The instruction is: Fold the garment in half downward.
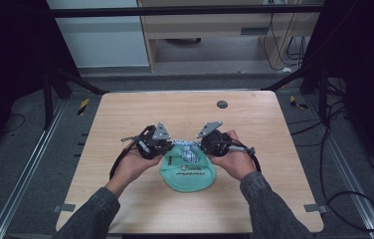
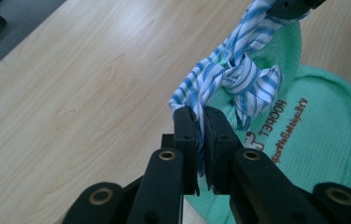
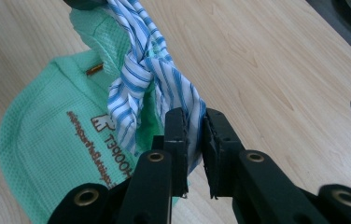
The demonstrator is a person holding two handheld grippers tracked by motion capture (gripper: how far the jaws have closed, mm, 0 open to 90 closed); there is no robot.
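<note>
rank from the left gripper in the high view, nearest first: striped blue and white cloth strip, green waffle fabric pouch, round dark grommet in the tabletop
1. Striped blue and white cloth strip, clamped in the left gripper.
2. Green waffle fabric pouch, just beneath, toward the person.
3. Round dark grommet, near the table's far edge.

A pale wooden table (image 1: 125,119) stood on grey carpet (image 1: 21,149), with a small dark round cap (image 1: 222,104) set into its far side. Metal rails (image 1: 23,174) ran along the floor at either side. Beyond stood a light wooden cabinet (image 1: 210,30) and a white panel (image 1: 103,35) — black cables (image 1: 341,199) trailed over the floor at right. Both flanks lay in deep shadow.
</note>
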